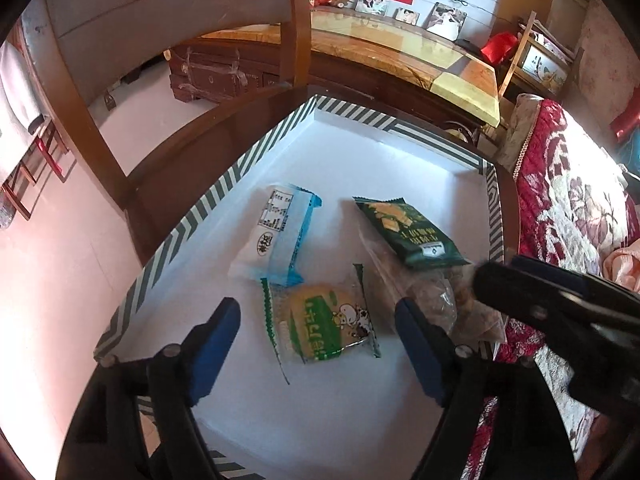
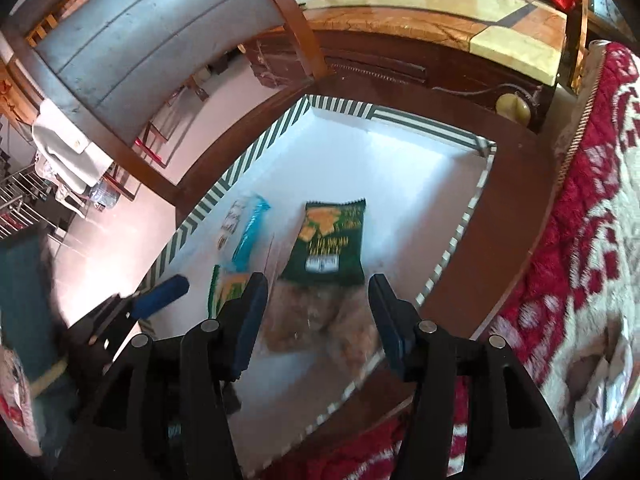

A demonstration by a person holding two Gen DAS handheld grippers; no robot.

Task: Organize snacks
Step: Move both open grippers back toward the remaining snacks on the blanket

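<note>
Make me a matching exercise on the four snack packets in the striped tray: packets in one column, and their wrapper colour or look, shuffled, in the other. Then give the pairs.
Column 1
1. Packet nearest the tray's left wall
2. Packet with a cartoon cow
3. Packet showing crackers
4. Packet between the right gripper's open jaws

Column 2
A. Dark green
B. Clear, brown contents showing
C. White and light blue
D. Bright green label over a pale round snack

Pairs: 1-C, 2-D, 3-A, 4-B

Bright daylight, fisheye warp, motion blur
</note>
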